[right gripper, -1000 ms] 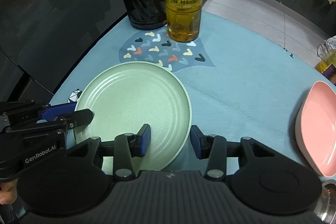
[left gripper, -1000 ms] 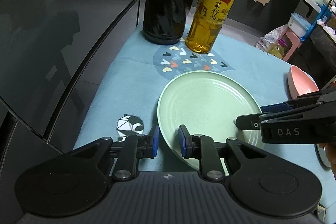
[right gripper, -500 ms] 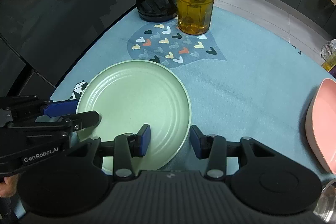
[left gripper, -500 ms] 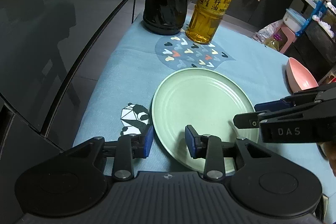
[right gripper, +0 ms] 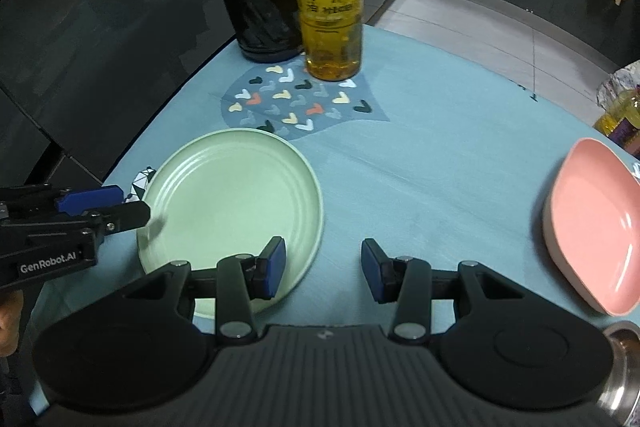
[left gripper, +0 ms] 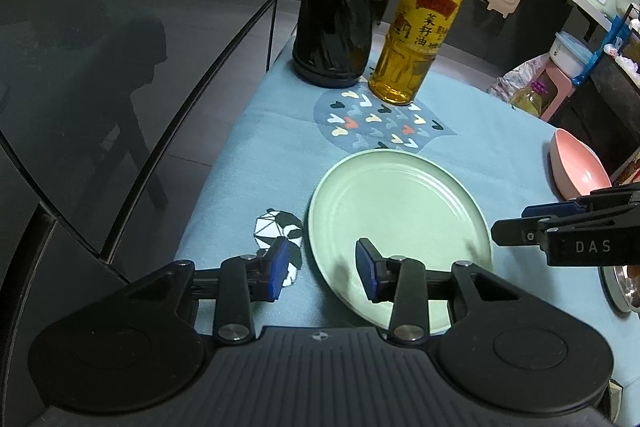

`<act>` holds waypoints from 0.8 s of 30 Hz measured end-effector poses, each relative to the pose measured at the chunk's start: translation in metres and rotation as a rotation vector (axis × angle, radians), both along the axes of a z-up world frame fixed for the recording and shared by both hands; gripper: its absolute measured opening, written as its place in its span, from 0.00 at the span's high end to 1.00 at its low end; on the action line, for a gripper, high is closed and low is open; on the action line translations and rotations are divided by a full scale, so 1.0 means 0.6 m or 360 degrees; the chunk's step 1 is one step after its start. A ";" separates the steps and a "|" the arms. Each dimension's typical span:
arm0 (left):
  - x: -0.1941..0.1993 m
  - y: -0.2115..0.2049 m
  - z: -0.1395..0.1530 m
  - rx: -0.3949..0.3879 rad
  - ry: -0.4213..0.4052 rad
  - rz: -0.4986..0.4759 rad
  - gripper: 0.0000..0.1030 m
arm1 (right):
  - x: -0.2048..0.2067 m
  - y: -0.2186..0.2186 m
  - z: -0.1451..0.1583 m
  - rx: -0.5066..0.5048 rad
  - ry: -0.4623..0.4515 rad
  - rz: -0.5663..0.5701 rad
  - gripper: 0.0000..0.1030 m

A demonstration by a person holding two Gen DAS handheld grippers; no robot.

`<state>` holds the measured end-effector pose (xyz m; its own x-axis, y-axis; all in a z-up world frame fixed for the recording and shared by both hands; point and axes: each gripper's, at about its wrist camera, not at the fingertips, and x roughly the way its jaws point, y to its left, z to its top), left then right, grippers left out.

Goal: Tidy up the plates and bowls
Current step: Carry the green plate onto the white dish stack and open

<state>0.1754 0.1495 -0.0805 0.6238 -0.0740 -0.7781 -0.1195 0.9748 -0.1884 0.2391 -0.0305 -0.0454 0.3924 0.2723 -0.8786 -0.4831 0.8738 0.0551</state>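
Note:
A pale green plate (left gripper: 400, 223) lies flat on the blue tablecloth; it also shows in the right wrist view (right gripper: 232, 203). My left gripper (left gripper: 324, 269) is open and empty, its jaws straddling the plate's near left rim. My right gripper (right gripper: 324, 269) is open and empty, straddling the plate's near right rim. A pink bowl (right gripper: 596, 227) rests tilted at the right; it also shows in the left wrist view (left gripper: 580, 171).
A dark vinegar bottle (left gripper: 344, 7) and a yellow oil bottle (left gripper: 416, 31) stand at the back of the cloth (right gripper: 432, 155). A steel dish rim (left gripper: 618, 287) shows at the right edge. The table edge drops off at the left.
Both grippers have opened wider and drawn back from the plate. The plate now lies flat on the cloth, a little farther from both cameras.

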 end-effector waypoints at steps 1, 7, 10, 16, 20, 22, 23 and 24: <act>-0.002 -0.003 0.002 0.0004 -0.0002 -0.0002 0.67 | -0.002 -0.005 0.002 0.0000 -0.0002 -0.0006 0.68; -0.027 -0.021 0.027 0.0046 -0.0013 0.0075 0.67 | -0.013 -0.042 0.016 0.0013 -0.0032 -0.0046 0.67; -0.045 -0.030 0.046 0.0078 -0.0054 0.0103 0.67 | -0.020 -0.067 0.023 0.0021 -0.0049 -0.0081 0.67; -0.073 -0.050 0.079 0.0137 -0.0101 0.0195 0.67 | -0.031 -0.124 0.034 0.0059 -0.0075 -0.0166 0.66; -0.086 -0.087 0.097 0.0116 -0.0133 0.0147 0.67 | -0.040 -0.153 0.030 0.0102 -0.0070 -0.0215 0.66; -0.088 -0.112 0.104 0.0122 -0.0134 0.0091 0.67 | -0.046 -0.166 0.034 0.0134 -0.0074 -0.0220 0.66; -0.088 -0.127 0.108 0.0131 -0.0134 0.0063 0.67 | -0.050 -0.174 0.036 0.0147 -0.0082 -0.0224 0.66; -0.088 -0.140 0.112 0.0139 -0.0136 0.0041 0.67 | -0.052 -0.181 0.039 0.0158 -0.0091 -0.0228 0.66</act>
<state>0.1227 0.0658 -0.0134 0.6887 0.0087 -0.7250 -0.1319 0.9847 -0.1135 0.2078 -0.1388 -0.0220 0.4819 0.2941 -0.8254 -0.3586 0.9257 0.1204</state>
